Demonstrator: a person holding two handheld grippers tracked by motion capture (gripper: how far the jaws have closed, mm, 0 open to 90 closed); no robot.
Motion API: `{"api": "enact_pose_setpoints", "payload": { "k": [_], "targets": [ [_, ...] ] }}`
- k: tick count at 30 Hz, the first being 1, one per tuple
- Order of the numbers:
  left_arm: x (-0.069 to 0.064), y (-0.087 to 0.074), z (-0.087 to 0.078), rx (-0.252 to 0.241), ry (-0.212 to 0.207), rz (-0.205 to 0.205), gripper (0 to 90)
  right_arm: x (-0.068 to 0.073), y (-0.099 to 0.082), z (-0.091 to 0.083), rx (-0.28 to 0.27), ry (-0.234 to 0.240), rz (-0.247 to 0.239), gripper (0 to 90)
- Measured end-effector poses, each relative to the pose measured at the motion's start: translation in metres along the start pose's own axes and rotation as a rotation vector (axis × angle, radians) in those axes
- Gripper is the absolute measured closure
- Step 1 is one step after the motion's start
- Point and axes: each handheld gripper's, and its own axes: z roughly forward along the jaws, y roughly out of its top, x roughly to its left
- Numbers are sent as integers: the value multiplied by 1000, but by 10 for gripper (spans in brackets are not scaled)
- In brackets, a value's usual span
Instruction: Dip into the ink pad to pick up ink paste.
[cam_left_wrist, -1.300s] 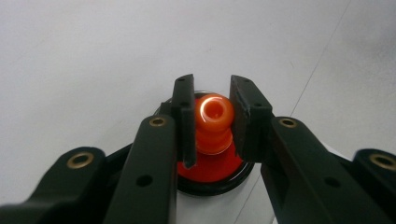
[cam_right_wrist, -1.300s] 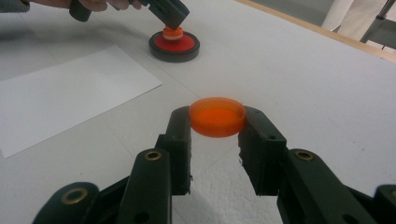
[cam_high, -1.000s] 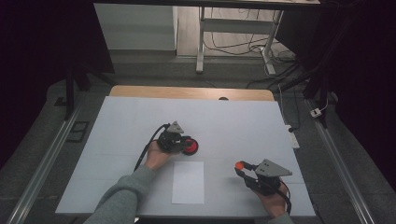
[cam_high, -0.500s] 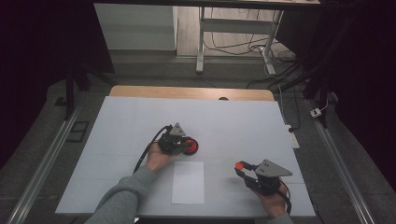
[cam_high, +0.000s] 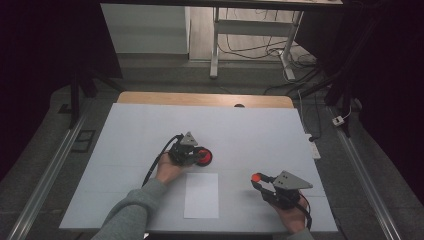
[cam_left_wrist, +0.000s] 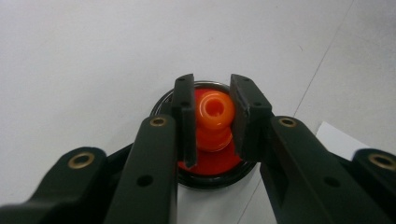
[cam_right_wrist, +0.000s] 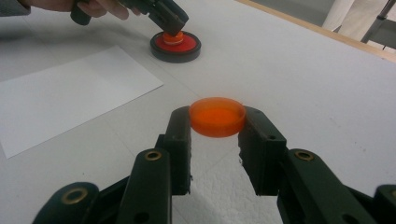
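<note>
Two grips: our left tongs (cam_left_wrist: 211, 119) pinch the orange knob (cam_left_wrist: 215, 112) at worktop (cam_high: 125, 130) centre, steadying its black-rimmed disc (cam_high: 204, 156); right tongs (cam_right_wrist: 216, 125) at four o'clock clamp an orange cap (cam_right_wrist: 217, 115), seemingly ready to fit.

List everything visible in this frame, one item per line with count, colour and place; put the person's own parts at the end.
table: 1, white top with a wooden far edge, centre of the high view.
sheet of paper: 1, white, flat on the table near its front edge, between the two grippers.
round base: 1, black rim with red inside, on the table just beyond the paper.
knob: 1, orange, standing on the round base, between the left jaws.
cap: 1, orange, shallow and round, held between the right jaws.
left gripper: 1, black, over the round base.
right gripper: 1, black, front right of the table.
sleeve: 1, grey, on the left forearm.
</note>
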Motion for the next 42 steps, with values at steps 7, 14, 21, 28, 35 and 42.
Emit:
{"api": "enact_pose_setpoints", "payload": {
  "k": [7,14,21,28,35,42],
  "targets": [
    [0,-2,0,-11,-2,-13,728,1,0,1,-2,-1,1,644],
    [-2,-3,0,-16,9,-10,729,1,0,0,-3,0,0,644],
    [-2,-3,1,-18,13,-7,729,1,1,0,-5,-1,-2,644],
    [-3,11,-22,-132,20,3,726,0,1,-1,-9,0,-3,644],
    [-4,17,-32,-148,-13,-20,725,0,2,-1,-5,-2,-9,644],
    [-1,14,-24,-126,-15,-32,724,0,2,-2,-10,-2,-6,644]
  ]
}}
